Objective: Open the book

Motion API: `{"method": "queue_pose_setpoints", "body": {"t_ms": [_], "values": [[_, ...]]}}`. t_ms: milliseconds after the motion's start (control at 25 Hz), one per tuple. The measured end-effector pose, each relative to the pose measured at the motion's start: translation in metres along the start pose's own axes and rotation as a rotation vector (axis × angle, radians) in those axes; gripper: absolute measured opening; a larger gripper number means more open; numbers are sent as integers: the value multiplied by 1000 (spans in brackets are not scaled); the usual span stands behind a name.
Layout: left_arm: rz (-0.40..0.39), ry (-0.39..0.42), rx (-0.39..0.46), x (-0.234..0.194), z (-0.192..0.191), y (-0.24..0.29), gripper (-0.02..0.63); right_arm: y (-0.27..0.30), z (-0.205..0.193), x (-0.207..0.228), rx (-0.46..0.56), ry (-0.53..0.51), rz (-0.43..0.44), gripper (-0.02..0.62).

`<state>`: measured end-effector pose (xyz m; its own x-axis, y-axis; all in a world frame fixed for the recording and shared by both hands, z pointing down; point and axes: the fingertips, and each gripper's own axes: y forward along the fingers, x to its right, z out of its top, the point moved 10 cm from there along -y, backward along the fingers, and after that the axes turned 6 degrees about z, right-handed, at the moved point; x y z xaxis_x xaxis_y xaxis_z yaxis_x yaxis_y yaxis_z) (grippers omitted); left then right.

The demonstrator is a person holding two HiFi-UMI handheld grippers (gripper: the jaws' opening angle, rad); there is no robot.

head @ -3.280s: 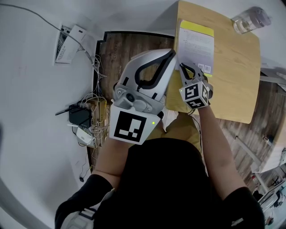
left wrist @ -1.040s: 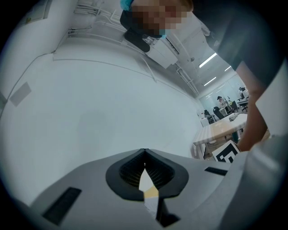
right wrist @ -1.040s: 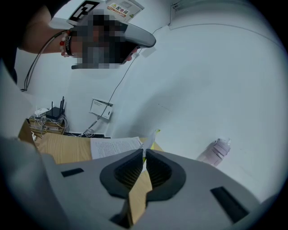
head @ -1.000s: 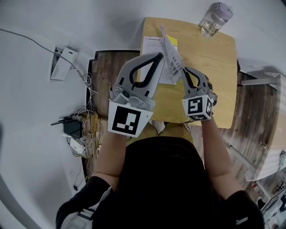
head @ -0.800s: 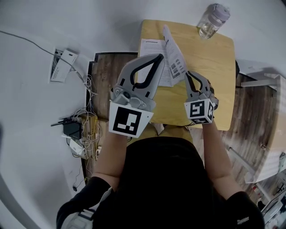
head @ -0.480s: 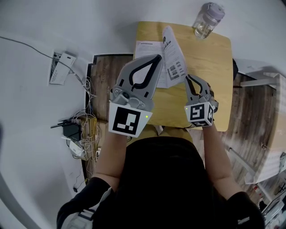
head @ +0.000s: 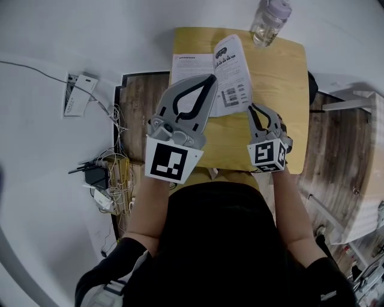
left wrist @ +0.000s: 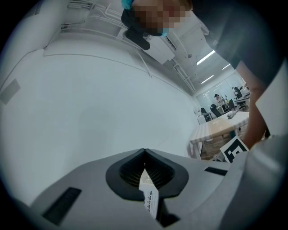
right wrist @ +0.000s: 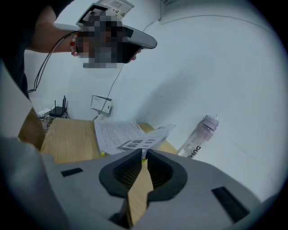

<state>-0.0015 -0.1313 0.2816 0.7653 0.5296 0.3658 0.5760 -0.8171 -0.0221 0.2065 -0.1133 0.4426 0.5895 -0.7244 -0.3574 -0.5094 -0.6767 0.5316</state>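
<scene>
On the wooden tabletop (head: 279, 96) the book (head: 231, 78) lies open near the far-left corner, its left page flat and its right leaf arched up off the wood. Your left tool (head: 210, 78) hangs over the book with its jaws together; only print shows through the slot behind the tips. Your right tool (head: 252, 109) sits just short of the raised leaf, jaws closed on nothing. A clear bottle (head: 269, 17) stands at the far edge.
</scene>
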Motion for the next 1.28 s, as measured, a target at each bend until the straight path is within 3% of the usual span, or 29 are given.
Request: {"method": "queue_pose_setpoints", "body": {"t_ms": [600,1280], "values": [[-14,-3,-44,18,-9,18,11,7,-58,0,-101,87,61,55],[-16,-32,-74,21,-19,4,11,29,-94,-14,-209,175,103,58]]}}
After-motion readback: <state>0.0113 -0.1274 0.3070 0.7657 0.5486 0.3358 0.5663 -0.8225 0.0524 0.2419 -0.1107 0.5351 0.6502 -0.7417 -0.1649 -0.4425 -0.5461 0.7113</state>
